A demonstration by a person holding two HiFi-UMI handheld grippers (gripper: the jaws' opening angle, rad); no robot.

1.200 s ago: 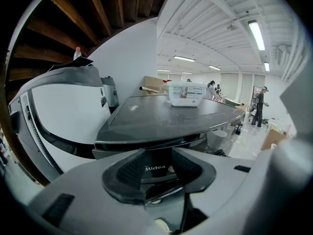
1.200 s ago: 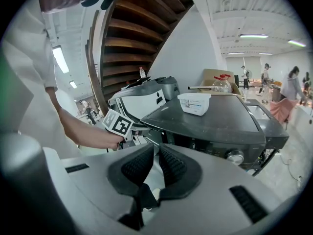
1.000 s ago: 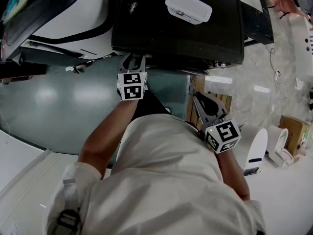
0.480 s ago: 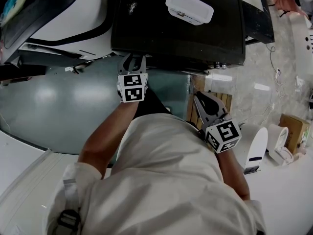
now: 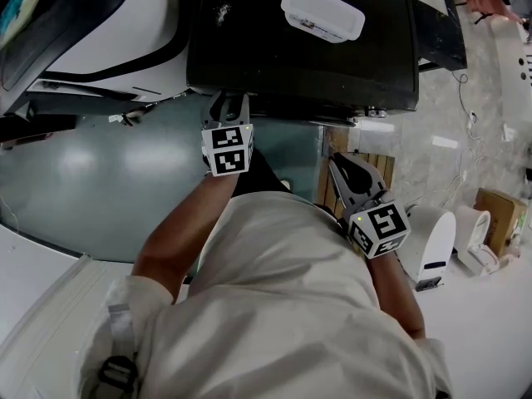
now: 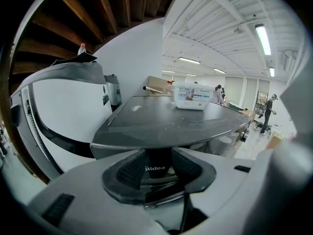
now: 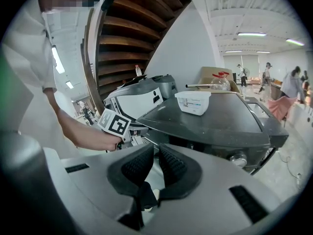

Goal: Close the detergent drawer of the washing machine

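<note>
The dark washing machine [image 5: 299, 65] fills the top of the head view. My left gripper [image 5: 226, 108] is at its front left corner, fingertips tucked under the top's edge. In the left gripper view the detergent drawer's dark front [image 6: 156, 155], with white lettering, sits between the pads of the left gripper [image 6: 157, 164]. The pads lie against its sides with no gap showing, and the jaws have just been opening a little. My right gripper [image 5: 347, 169] hangs off to the right, away from the machine. Its jaws [image 7: 155, 163] stand almost together with nothing between them.
A white plastic box [image 5: 322, 12] lies on the machine's top. A white and black machine [image 5: 125, 23] stands close on the left. A wooden pallet [image 5: 370, 166], a white appliance [image 5: 432, 252] and a cardboard box [image 5: 499, 219] sit on the floor at the right.
Neither gripper has visibly moved; only the head view shifts slightly.
</note>
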